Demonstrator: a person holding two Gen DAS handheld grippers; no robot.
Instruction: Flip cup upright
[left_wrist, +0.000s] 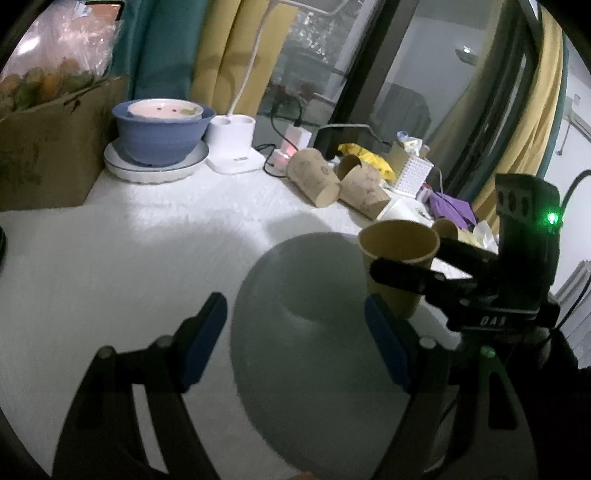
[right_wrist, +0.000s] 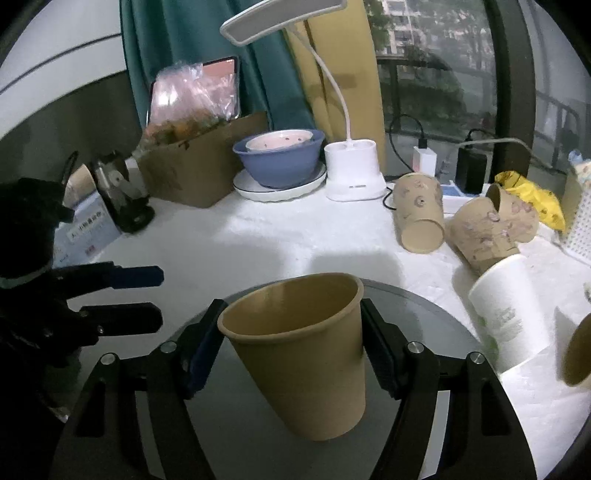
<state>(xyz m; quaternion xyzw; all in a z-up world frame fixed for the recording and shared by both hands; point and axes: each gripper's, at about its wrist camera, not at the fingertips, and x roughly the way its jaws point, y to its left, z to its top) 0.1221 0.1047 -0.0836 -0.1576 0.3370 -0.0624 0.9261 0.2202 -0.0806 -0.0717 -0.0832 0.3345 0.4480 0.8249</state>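
Note:
A tan paper cup (right_wrist: 303, 350) is held mouth-up, slightly tilted, between the pads of my right gripper (right_wrist: 291, 347), above a round grey disc (right_wrist: 436, 332) on the white table. In the left wrist view the same cup (left_wrist: 399, 258) sits in the right gripper's black fingers (left_wrist: 406, 275) at the disc's (left_wrist: 306, 350) right edge. My left gripper (left_wrist: 295, 339) is open and empty over the disc; it also shows in the right wrist view (right_wrist: 136, 295) at the left.
Two patterned cups (right_wrist: 419, 218) (right_wrist: 484, 236) lie on their sides at the back right, and a white cup (right_wrist: 509, 314) stands mouth-down. A blue bowl (right_wrist: 277, 162) on a plate, a white lamp base (right_wrist: 352, 173), a cardboard box (right_wrist: 199, 170) and a basket (right_wrist: 580, 221) line the back.

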